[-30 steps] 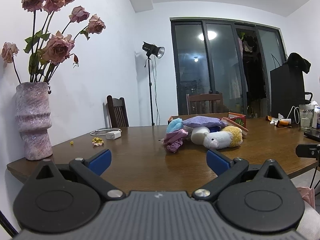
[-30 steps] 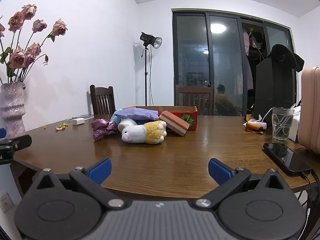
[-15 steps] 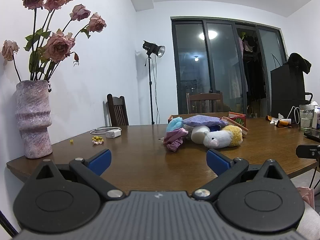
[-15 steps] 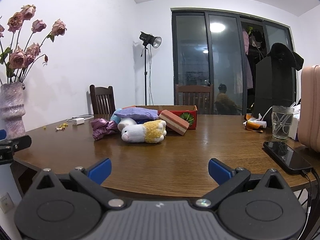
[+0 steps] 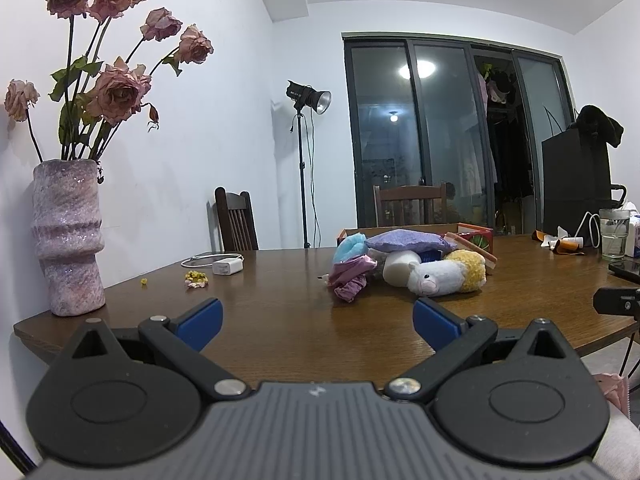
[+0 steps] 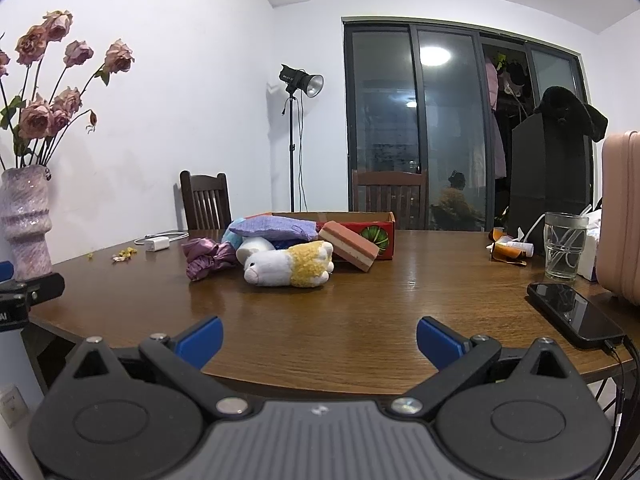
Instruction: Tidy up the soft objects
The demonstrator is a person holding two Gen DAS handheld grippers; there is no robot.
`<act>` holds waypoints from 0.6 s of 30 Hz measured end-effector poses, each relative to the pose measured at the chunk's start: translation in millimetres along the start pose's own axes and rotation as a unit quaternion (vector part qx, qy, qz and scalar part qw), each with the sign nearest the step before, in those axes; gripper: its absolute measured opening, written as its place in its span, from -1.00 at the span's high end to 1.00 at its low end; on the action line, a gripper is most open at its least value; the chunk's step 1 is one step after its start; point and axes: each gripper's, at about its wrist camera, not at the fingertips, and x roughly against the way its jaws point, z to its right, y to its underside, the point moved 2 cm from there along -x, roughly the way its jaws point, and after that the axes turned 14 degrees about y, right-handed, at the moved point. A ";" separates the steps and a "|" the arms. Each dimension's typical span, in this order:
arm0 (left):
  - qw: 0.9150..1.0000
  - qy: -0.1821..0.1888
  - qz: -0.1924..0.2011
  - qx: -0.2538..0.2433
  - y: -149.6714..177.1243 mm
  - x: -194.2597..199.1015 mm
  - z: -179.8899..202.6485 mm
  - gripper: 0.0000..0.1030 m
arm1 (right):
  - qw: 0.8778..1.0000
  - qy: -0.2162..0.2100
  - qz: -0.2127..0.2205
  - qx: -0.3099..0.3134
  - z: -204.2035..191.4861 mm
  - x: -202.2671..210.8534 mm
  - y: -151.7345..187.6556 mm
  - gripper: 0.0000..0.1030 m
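Note:
A heap of soft things lies mid-table: a white and yellow plush animal (image 5: pixel 444 276) (image 6: pixel 290 266), a crumpled purple cloth (image 5: pixel 350 278) (image 6: pixel 208 262), a lilac pillow (image 5: pixel 406 240) (image 6: pixel 272 228), a white roll (image 6: pixel 256 249), a light-blue fluffy piece (image 5: pixel 350 246) and a pink layered sponge (image 6: pixel 348 245). Behind them stands a red cardboard box (image 6: pixel 380 236). My left gripper (image 5: pixel 318 322) is open and empty at the near edge, well short of the heap. My right gripper (image 6: pixel 320 338) is open and empty too, over the near edge.
A pink vase of dried roses (image 5: pixel 68 236) stands at the table's left corner. A white charger (image 5: pixel 228 267) and petals (image 5: pixel 196 278) lie left of the heap. On the right are a glass (image 6: pixel 566 246), a phone (image 6: pixel 574 312) and a pink case (image 6: pixel 622 216). Chairs (image 6: pixel 206 202) stand behind.
Both views have shifted very slightly; the objects on the table have not moved and both grippers stay open.

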 end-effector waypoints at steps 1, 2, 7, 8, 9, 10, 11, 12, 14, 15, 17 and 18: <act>1.000 0.000 0.000 0.000 0.1 0.1 0.1 -1.00 | 1.000 0.000 0.000 -0.001 0.2 0.0 0.0 -1.00; 1.000 0.000 0.000 0.000 0.1 0.0 0.0 -1.00 | 1.000 -0.001 0.000 -0.001 0.1 0.2 -0.1 -1.00; 1.000 0.000 0.000 0.000 0.1 -0.2 0.0 -1.00 | 1.000 -0.003 0.001 0.001 -0.5 0.5 -0.2 -1.00; 1.000 0.000 0.000 0.000 0.1 -0.1 0.0 -1.00 | 1.000 -0.004 0.001 0.002 -0.5 0.7 -0.1 -1.00; 1.000 0.000 -0.001 0.001 0.2 -0.2 0.0 -1.00 | 1.000 -0.004 0.002 0.002 -0.8 0.9 0.0 -1.00; 1.000 0.000 0.000 0.000 0.3 0.0 0.2 -1.00 | 1.000 -0.004 0.002 0.003 -1.0 0.9 0.1 -1.00; 1.000 -0.001 0.000 0.001 0.2 0.2 -0.4 -1.00 | 1.000 -0.004 0.001 0.003 -1.1 0.9 0.2 -1.00; 1.000 0.000 -0.001 0.002 -0.1 0.4 -1.5 -1.00 | 1.000 -0.004 0.001 0.003 -1.0 1.3 0.5 -1.00; 1.000 -0.001 0.000 0.002 -0.1 0.6 -1.6 -1.00 | 1.000 -0.003 0.000 0.002 -0.6 1.4 0.9 -1.00; 1.000 0.000 -0.001 0.002 -0.1 0.5 -1.6 -1.00 | 1.000 -0.002 0.000 0.002 -0.4 1.4 0.7 -1.00; 1.000 -0.001 -0.002 0.002 0.1 0.0 -1.9 -1.00 | 1.000 -0.002 0.000 0.001 -0.3 1.3 0.5 -1.00; 1.000 -0.001 -0.003 0.003 0.3 -0.2 -2.2 -1.00 | 1.000 -0.002 0.000 0.001 -0.3 1.3 0.5 -1.00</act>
